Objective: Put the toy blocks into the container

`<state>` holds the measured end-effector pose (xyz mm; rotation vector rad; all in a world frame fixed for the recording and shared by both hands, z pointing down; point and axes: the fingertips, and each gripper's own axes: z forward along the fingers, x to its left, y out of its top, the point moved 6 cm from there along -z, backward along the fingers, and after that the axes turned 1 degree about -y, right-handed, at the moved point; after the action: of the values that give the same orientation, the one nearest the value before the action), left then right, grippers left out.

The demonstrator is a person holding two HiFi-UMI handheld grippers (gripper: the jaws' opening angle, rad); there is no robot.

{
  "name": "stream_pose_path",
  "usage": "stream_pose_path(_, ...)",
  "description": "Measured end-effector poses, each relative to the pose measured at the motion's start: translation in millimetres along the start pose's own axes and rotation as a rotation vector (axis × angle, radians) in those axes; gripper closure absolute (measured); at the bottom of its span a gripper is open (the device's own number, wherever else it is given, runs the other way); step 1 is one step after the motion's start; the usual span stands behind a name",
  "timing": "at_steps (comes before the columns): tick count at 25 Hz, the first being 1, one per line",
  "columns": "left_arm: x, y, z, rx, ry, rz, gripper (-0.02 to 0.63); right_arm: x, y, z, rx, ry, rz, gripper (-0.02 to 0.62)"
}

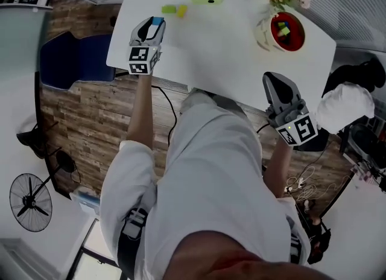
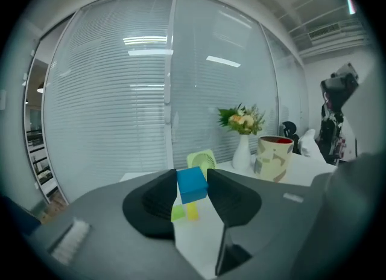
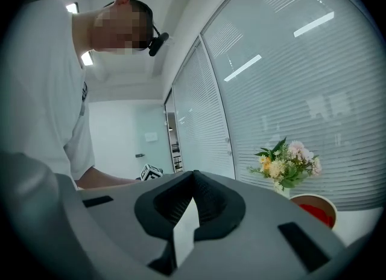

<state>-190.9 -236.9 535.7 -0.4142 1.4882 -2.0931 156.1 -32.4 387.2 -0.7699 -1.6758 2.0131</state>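
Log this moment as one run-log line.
left gripper: shut on blue block | right gripper: shut, empty | green block, yellow block: on table | container: blocks inside

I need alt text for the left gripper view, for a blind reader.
The left gripper holds a blue block between its jaws. Beyond it on the white table are a green block, a yellow block, a fan, flowers and a cup.

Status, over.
Left hand-held gripper shut on blue toy cube. Right hand-held gripper shut, empty. Green block, yellow block on table. Cream container unobstructed.
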Motion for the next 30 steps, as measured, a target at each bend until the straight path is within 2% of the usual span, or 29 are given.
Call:
stream_pose_path(6, -45.5, 63.7, 0.1, -0.079, -0.132, 0.059, 0.451, -7.1, -3.1, -22.0, -0.035, -0.017, 0.007, 0.594)
stream_pose_path(13, -139.0, 106.1, 57.4, -0.106, -0.361, 0.142, 0.451, -2.7, -13.2, -72.3, -0.058, -0.13, 0.027, 0.594)
stream_pose_path(20, -251.3, 121.5, 135.7, -0.099, -0.63, 0.224, 0.451, 15.8, -36.8, -119.6, -0.055, -0.255, 0.092, 0.594)
stream_pose_path(24, -311.5, 123.2, 166.7, -0.066, -0.777, 0.283, 0.453, 29.7, -44.1, -141.8, -0.07, -0.391, 0.128, 0.594)
stream_pose_path(30, -366.2, 108.3, 207.4, 0.004, -0.852, 0.36, 0.453, 45.2, -56.1, -172.9, -0.077, -0.562, 0.158, 0.594)
